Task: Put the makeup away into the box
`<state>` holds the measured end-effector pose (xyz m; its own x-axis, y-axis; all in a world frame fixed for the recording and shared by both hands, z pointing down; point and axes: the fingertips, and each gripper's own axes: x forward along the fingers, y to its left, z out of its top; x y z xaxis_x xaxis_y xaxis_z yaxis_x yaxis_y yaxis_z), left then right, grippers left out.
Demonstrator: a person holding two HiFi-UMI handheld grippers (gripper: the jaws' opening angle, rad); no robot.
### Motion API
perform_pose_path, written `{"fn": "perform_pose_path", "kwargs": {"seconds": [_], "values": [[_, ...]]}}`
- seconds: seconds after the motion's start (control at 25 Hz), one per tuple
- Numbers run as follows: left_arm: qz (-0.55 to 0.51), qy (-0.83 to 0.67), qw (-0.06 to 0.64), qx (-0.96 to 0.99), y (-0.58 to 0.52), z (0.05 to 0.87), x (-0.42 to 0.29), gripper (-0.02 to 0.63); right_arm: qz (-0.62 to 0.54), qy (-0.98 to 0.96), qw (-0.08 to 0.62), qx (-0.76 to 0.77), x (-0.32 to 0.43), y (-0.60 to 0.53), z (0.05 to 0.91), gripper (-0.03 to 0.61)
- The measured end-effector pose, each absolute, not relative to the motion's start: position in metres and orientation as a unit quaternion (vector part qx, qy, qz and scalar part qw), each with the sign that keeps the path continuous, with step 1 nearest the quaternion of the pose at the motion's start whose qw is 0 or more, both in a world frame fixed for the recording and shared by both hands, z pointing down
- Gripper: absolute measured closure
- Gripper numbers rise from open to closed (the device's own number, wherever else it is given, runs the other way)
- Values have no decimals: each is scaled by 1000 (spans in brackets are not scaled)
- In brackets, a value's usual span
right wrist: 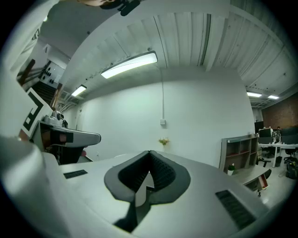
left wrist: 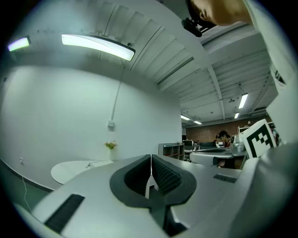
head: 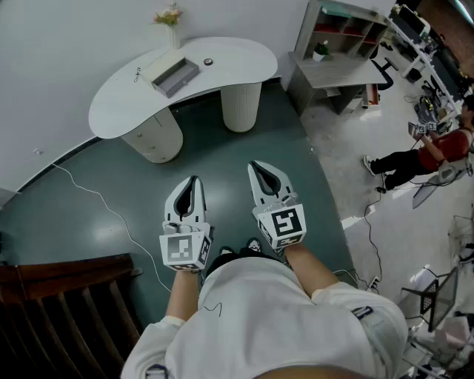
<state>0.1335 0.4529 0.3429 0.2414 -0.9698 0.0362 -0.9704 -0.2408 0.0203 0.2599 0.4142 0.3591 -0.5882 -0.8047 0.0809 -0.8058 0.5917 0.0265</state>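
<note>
A white curved table [head: 229, 59] stands ahead, well beyond both grippers. On it lies a grey open box [head: 176, 75], with a small dark makeup item [head: 138, 73] to its left and a small round item [head: 208, 61] to its right. My left gripper [head: 195, 180] and right gripper [head: 255, 165] are held side by side above the green floor, pointing level toward the table. Both are shut, with nothing between their pads. In the left gripper view the left gripper [left wrist: 151, 159] has its pads together. The right gripper [right wrist: 150, 153] looks the same in its own view.
A vase of flowers [head: 170, 18] stands at the table's far edge. A grey shelf unit [head: 344, 29] with a small plant [head: 321, 50] is at the back right. A dark wooden chair [head: 67, 303] is at lower left, a cable [head: 96, 198] crosses the floor, and a person [head: 426, 155] sits at the right.
</note>
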Motion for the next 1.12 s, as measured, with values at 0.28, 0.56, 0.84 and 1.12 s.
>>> {"fn": "perform_pose_path", "kwargs": {"seconds": [0.28, 0.56, 0.84, 1.12], "values": [[15, -616, 31, 787, 457, 350, 149, 591, -2, -901, 46, 432, 268, 421, 362, 580], [25, -622, 43, 782, 453, 362, 164, 590, 12, -911, 59, 407, 275, 420, 374, 580], [33, -634, 50, 771, 443, 375, 183, 589, 12, -918, 68, 389, 295, 408, 389, 509], [47, -632, 60, 771, 413, 389, 188, 590, 31, -917, 80, 391, 302, 372, 406, 476]]}}
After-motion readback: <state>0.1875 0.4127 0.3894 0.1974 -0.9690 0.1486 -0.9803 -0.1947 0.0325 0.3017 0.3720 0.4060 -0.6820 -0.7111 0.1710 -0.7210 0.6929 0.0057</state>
